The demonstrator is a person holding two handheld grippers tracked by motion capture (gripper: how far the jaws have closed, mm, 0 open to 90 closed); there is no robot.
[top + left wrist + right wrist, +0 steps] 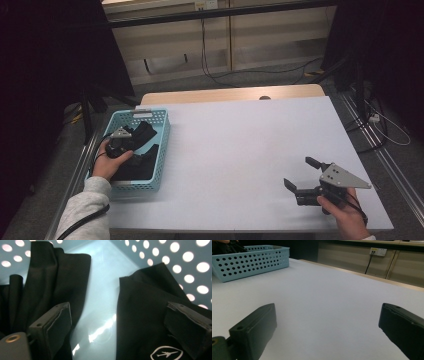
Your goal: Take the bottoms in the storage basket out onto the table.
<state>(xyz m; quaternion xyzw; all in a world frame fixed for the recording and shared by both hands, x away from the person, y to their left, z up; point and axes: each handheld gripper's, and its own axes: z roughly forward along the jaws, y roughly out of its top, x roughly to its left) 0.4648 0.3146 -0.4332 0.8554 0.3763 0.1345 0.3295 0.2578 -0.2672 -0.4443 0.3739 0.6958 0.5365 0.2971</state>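
Observation:
A light blue perforated basket [162, 131] stands at the table's left and holds black folded cloth pieces [142, 166]. My left gripper [131, 145] is down inside it, a hand around its body. In the left gripper view the left gripper [117, 307] is open. One black cloth [50, 277] lies by its left jaw. Another black cloth with a white aeroplane logo [142, 315] lies by its right jaw, and bare basket floor [105, 285] shows between them. My right gripper [299, 172] rests open near the front right of the white table [240, 145], with nothing between its jaws.
In the right gripper view the basket [249, 261] stands far off to the left across bare white table [324, 285]. Beyond the table's far edge are a wooden strip [230, 94], cables [210, 70] and a wall. Metal rails [385, 150] run along the right side.

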